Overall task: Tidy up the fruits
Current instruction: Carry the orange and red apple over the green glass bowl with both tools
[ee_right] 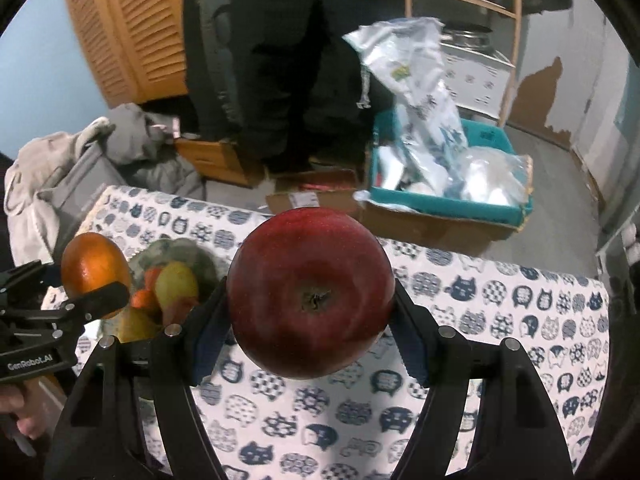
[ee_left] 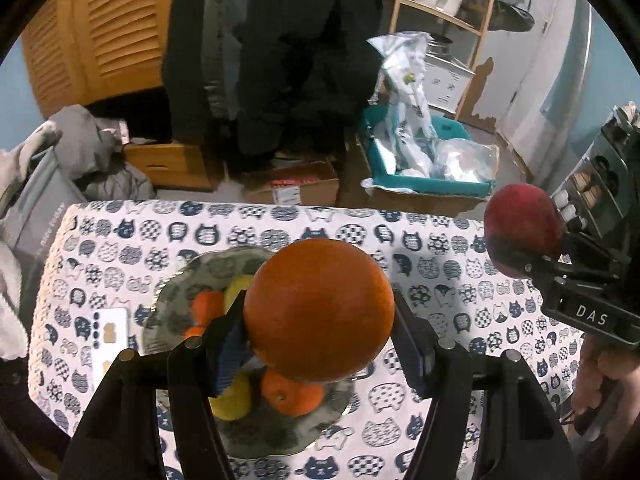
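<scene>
My left gripper (ee_left: 320, 316) is shut on a large orange (ee_left: 319, 309) and holds it above a grey patterned plate (ee_left: 176, 292) on the cat-print tablecloth. The plate holds small oranges (ee_left: 292, 396) and yellow-green fruits (ee_left: 234, 400). My right gripper (ee_right: 312, 300) is shut on a red apple (ee_right: 311, 292), held above the cloth to the right of the plate (ee_right: 192, 254). The apple also shows at the right of the left wrist view (ee_left: 522, 228); the orange shows at the left of the right wrist view (ee_right: 95, 270).
A white card (ee_left: 109, 338) lies left of the plate. Beyond the table's far edge stand a teal bin of plastic bags (ee_left: 424, 160), cardboard boxes (ee_left: 296, 188), a person in dark clothes (ee_left: 280, 60) and a wooden shelf (ee_left: 448, 12).
</scene>
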